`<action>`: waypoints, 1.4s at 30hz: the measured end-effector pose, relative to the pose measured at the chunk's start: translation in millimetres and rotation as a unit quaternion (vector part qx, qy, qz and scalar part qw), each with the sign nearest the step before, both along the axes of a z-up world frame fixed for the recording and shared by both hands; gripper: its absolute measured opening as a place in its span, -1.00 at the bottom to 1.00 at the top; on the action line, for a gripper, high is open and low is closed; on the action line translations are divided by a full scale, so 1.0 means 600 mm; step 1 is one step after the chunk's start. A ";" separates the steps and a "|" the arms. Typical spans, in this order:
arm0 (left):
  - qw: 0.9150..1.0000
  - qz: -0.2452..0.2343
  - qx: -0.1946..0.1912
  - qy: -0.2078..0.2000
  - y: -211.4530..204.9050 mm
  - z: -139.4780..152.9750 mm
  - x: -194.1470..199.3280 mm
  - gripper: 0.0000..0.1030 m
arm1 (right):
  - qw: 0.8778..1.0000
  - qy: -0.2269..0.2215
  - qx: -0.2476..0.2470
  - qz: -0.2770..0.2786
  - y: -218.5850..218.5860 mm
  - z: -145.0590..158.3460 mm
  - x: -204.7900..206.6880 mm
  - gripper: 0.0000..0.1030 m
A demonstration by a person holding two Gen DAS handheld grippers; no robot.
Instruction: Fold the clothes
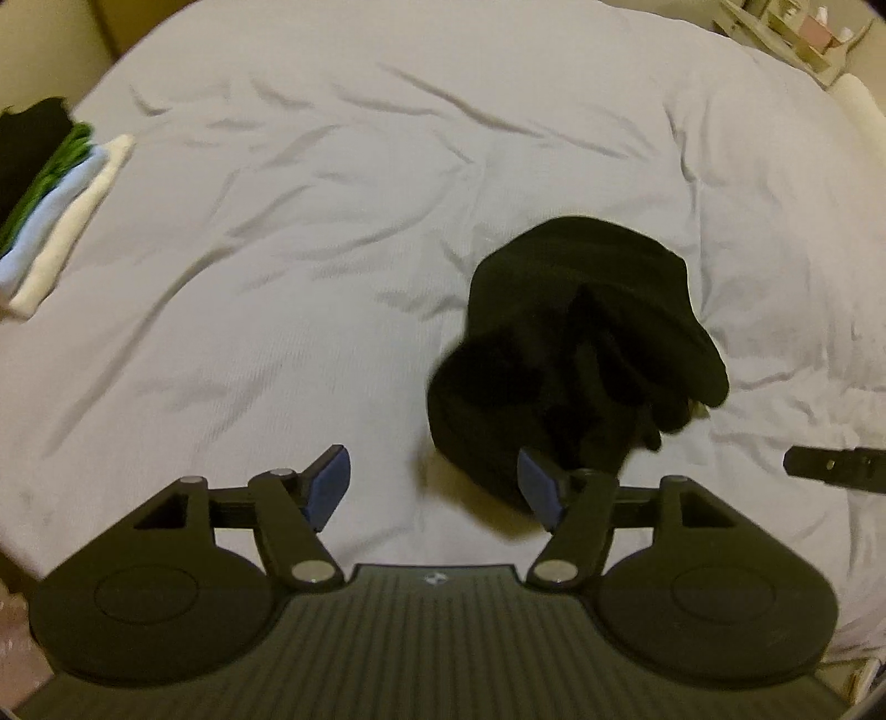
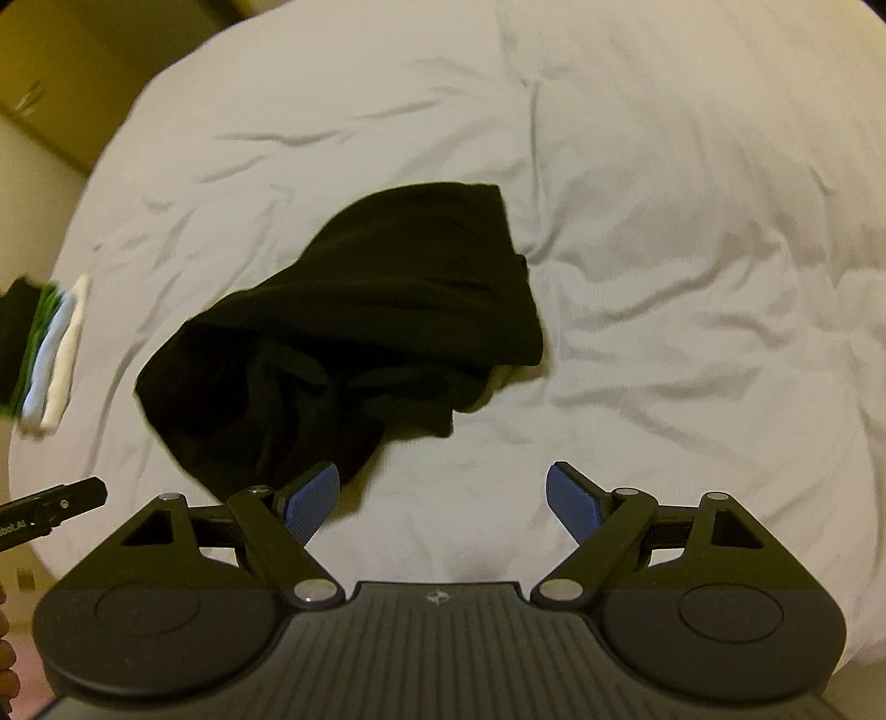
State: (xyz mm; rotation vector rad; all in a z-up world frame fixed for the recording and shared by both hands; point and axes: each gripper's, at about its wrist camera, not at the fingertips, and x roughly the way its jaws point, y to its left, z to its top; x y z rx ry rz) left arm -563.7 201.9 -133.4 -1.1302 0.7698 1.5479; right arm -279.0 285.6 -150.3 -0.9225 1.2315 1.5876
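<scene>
A crumpled black garment (image 1: 576,354) is seen lying on the bed (image 1: 310,232), heaped and unfolded on the pale wrinkled sheet. In the left wrist view it is found at about 2 o'clock from the left hand-held gripper (image 1: 434,487), whose jaws are held apart with only bare sheet between the blue pads (image 1: 330,482); the right pad is set just at the garment's near edge, though contact cannot be told. Nothing is gripped.

In the right wrist view the garment (image 2: 354,327) is placed at about 11 o'clock from the right hand-held gripper (image 2: 443,498). Its jaws are spread wide, with white sheet alone between them, and its left pad is seen just beside the cloth's lower tip.

A stack (image 1: 50,216) of folded clothes, black, green, blue and white, is spotted at 9 o'clock on the bed's far left edge, well apart from the garment. A shelf (image 1: 797,33) is glimpsed at 1 o'clock beyond the bed.
</scene>
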 end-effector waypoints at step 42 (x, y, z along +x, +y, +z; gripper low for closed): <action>0.991 -0.104 -0.002 -0.085 0.141 -0.068 0.030 -0.02 | 0.996 0.069 -0.052 -0.032 0.131 -0.177 0.098 0.38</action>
